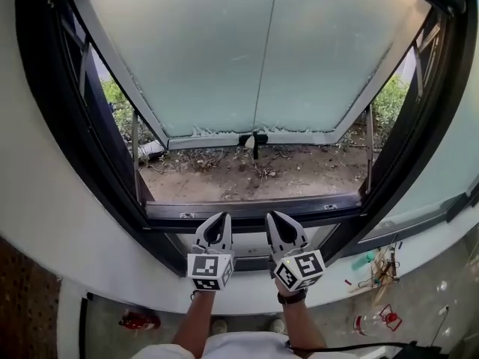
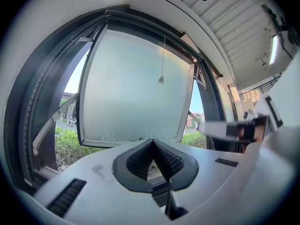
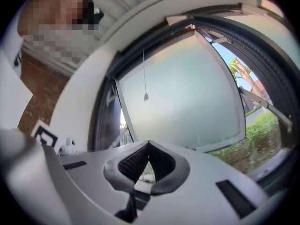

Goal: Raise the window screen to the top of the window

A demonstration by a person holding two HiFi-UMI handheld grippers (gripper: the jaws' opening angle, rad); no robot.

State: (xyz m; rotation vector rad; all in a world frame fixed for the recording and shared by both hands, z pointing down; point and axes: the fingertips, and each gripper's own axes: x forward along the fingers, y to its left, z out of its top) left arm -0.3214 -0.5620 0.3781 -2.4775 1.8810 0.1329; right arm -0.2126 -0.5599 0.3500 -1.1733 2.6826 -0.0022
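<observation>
Both grippers hover side by side just inside the dark lower window frame (image 1: 247,209). My left gripper (image 1: 224,217) is shut with nothing between its ribbed pads (image 2: 140,159). My right gripper (image 1: 272,217) is also shut and empty, and its pads (image 3: 132,162) meet at the tip. A thin pull cord (image 1: 273,51) hangs down the middle of the opening and ends in a small pendant (image 2: 161,79) (image 3: 146,96). I see no mesh across the opening. Beyond it the frosted glass sash (image 1: 254,58) is swung outward, with a dark handle (image 1: 254,140) at its lower edge.
Dry soil and leaves (image 1: 254,172) lie outside below the sash, with shrubs (image 1: 389,103) at the sides. On the floor under the sill are a red object (image 1: 138,321), a clear bottle (image 1: 372,322) and a teal item (image 1: 363,261). White wall surrounds the frame.
</observation>
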